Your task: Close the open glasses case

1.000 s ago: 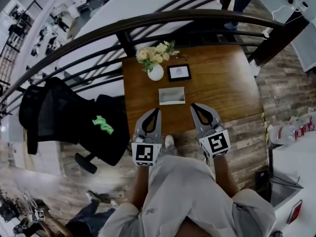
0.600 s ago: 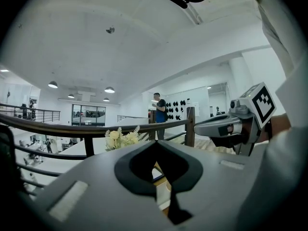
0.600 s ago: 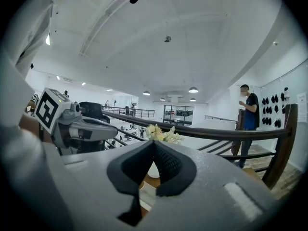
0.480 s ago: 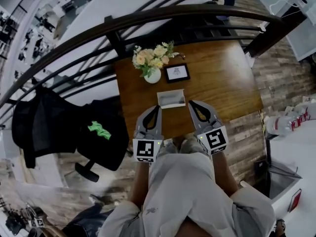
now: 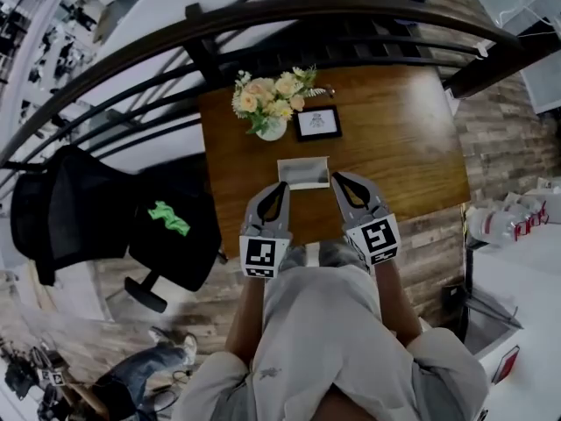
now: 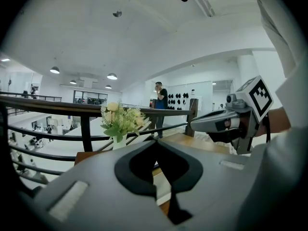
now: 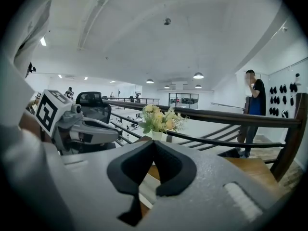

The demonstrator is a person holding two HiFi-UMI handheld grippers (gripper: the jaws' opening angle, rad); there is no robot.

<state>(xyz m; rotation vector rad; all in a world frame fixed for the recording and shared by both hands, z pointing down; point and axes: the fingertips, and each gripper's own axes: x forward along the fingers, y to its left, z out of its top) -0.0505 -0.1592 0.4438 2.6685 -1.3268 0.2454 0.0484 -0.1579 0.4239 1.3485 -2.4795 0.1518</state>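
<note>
I hold both tools low and close to my body, one on each side of the work, so either can reach in. The left gripper [image 5: 280, 187] has its jaws pressed together with nothing between them, and the right gripper [image 5: 336, 178] is the same: tips meeting, empty. I judge that suits a push rather than a grasp, since a lid can be tipped over with closed tips.

The glasses case [image 5: 304, 172] lies flat on the near part of the table [image 5: 394, 139], just ahead of the two tips and between them, its pale inside facing up. Neither gripper touches it yet, so the closing is not begun. Which long edge carries the hinge I cannot tell from here.

Beyond the case stand a small picture frame [image 5: 317, 123] and, beside it to the left, a vase of flowers [image 5: 272, 103], both near enough that I should keep my sweep short. The tabletop is dark, smooth wood. Behind it runs a curved dark railing [image 5: 263, 33]; a black chair [image 5: 166, 226] sits to the left on plank flooring, and a person [image 7: 253, 109] stands far off by the rail.
</note>
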